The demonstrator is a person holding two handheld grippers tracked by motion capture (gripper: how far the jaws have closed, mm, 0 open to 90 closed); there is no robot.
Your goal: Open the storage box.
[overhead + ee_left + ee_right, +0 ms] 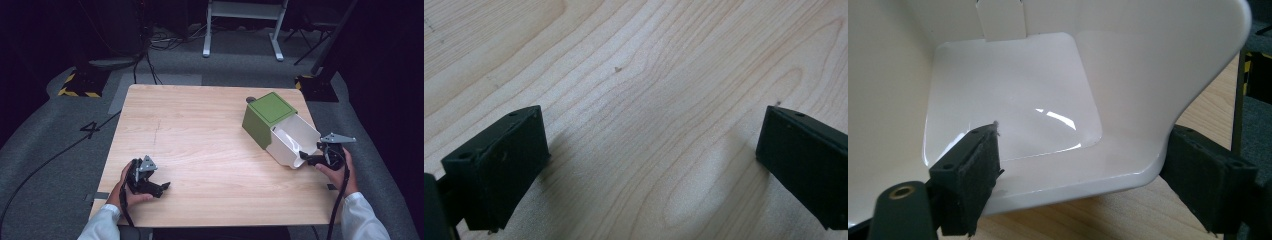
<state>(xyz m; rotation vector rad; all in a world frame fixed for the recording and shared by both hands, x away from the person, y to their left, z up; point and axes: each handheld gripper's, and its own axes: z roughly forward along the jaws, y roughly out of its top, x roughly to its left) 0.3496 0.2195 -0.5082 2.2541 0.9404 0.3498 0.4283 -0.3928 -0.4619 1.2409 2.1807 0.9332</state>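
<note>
A green box [267,112] stands on the right side of the wooden table [200,130], with its white drawer [285,152] pulled out toward me and nothing inside. My right gripper [308,158] is open at the drawer's front lip. In the right gripper view, one pad [970,170] sits over the lip inside the drawer [1148,75] and the other pad hangs outside its corner; the right gripper [1085,145] holds nothing. My left gripper [161,187] rests low near the table's front left. In its own view the left gripper [651,125] is wide open over bare wood.
A small dark knob [251,99] peeks out behind the green box. Beyond the table, cables cross the grey floor, with yellow-black striped stand bases [80,86] at left and right and a white desk frame [240,25] at the back.
</note>
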